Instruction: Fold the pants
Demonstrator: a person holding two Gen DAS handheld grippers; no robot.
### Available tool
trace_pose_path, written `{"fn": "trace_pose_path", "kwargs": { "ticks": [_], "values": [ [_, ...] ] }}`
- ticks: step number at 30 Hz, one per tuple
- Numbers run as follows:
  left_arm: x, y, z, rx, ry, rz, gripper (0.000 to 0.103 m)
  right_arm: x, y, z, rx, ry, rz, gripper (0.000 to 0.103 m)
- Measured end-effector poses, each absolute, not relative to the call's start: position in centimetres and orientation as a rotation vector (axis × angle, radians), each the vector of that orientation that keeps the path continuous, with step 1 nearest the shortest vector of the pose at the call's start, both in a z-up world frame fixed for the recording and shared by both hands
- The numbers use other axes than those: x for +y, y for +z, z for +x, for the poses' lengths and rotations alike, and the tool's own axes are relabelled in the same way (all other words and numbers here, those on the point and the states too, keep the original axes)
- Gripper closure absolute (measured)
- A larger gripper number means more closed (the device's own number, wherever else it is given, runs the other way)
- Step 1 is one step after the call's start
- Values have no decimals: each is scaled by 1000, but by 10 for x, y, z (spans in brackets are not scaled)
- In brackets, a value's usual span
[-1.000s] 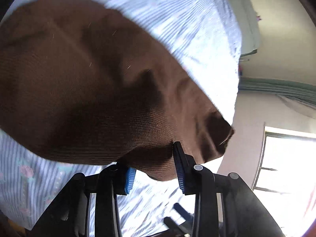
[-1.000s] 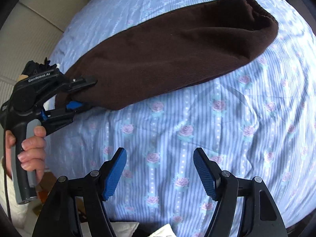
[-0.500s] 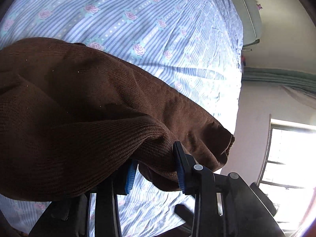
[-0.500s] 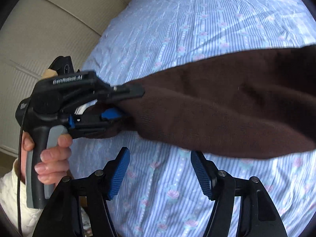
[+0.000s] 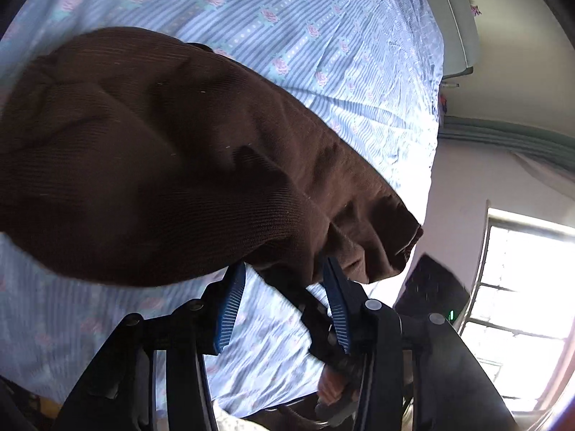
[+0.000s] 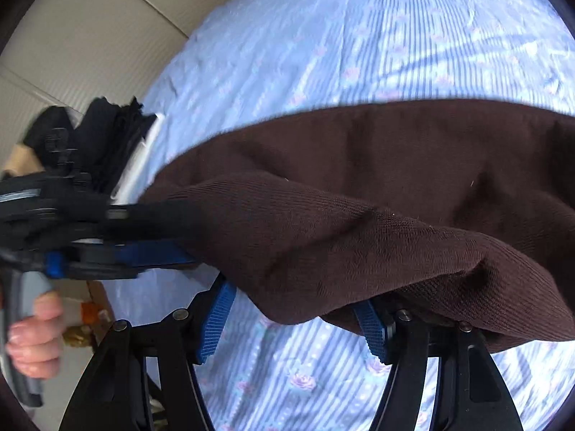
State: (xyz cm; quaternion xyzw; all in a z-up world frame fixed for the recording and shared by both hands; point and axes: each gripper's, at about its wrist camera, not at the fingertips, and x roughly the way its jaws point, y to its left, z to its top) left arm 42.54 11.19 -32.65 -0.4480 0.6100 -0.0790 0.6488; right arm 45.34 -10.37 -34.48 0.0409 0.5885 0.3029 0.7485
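- the brown pants (image 5: 172,158) hang doubled over, lifted above the bed (image 5: 287,36) with its blue striped, rose-print sheet.
- left gripper (image 5: 284,287): jaws spread apart, with a fold of the pants dropping between the blue pads; in the right wrist view this gripper (image 6: 158,251) is blurred, its tips at the cloth's edge, so whether it pinches the cloth cannot be told.
- right gripper (image 6: 298,319): jaws wide apart, the pants draped over the right pad, nothing clamped.
- dark folded clothes (image 6: 107,136) lie near the bed's edge.
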Motion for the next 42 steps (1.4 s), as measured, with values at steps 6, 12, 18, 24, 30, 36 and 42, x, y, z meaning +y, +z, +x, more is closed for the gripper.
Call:
{"fn": "trace_pose_path", "kwargs": {
  "ticks": [6,12,18,24,30,36,42],
  "values": [
    [122,-282,423,1267,-160,-764,51,-111,-328,447,1258,653,136,69],
    [108,-293,445,1295,-149,-507,46,-117,-334,417,1364,677,40,87],
    [103,-353,444,1448,10,-339,49,-139,-358,408,1454,546,110,63],
    [83,-317,445,1348,13,-304,48,-215,-294,408,1173,225,112,36],
    [28,-295,465,1281,-132,-246,48,-312,-256,466,941,-23,87,26],
    [-8,-321,481,1341,-141,-222,48,-343,-274,537,1027,153,42,35],
    [-19,-339,485,1372,-100,-173,48,-338,-292,567,1081,225,18,83]
  ]
}}
